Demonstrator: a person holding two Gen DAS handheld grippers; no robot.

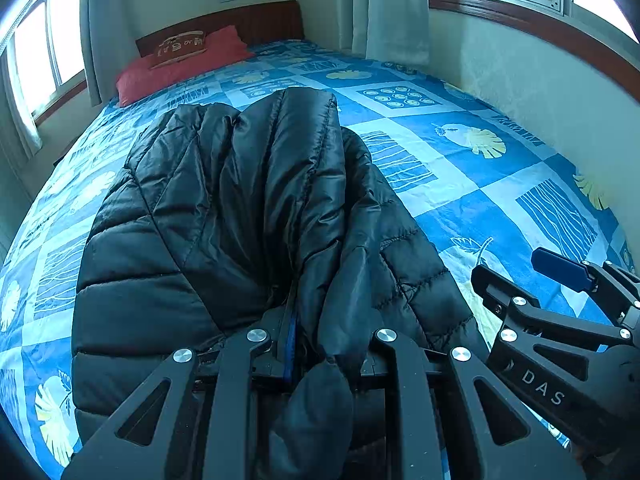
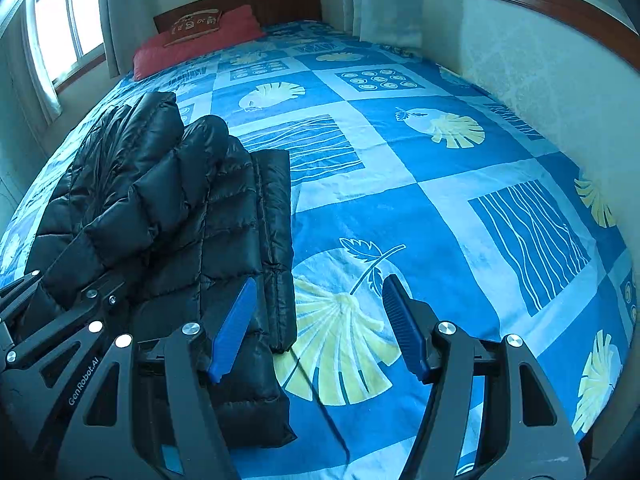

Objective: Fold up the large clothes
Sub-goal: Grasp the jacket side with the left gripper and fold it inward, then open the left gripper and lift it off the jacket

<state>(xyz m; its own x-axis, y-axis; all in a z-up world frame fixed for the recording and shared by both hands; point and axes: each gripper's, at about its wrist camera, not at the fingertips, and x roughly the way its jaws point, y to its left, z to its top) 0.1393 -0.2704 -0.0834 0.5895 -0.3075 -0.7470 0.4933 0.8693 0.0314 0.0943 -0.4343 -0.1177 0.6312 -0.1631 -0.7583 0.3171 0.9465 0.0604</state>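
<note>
The room was a bedroom with pale walls, bright windows trimmed in dark wood, and light curtains hanging beside them. A bed filled most of both views, covered by a blue patchwork bedspread printed with pale yellow leaves, wavy lines and spirals. At the far end stood a brown wooden headboard, with a red pillow lying against it and a smaller brown cushion with pale lettering propped on top. A black quilted puffer jacket lay on the near left part of the bedspread, bunched up and partly folded, one sleeve draped across the body of the garment. The left gripper was nearly closed, its fingers pinching a fold of the jacket's black fabric, which bulged out between the jaws toward the camera; a strip of blue pad showed at the edge of the pinch. The right gripper stood about half open and held nothing, its blue fingers apart. The left of those fingers hovered over the jacket's right-hand edge, and the other over a yellow leaf on the bare bedspread; whether either touched the fabric could not be told. From the left wrist view the right gripper appeared at the lower right, just beside the jacket's edge.
</note>
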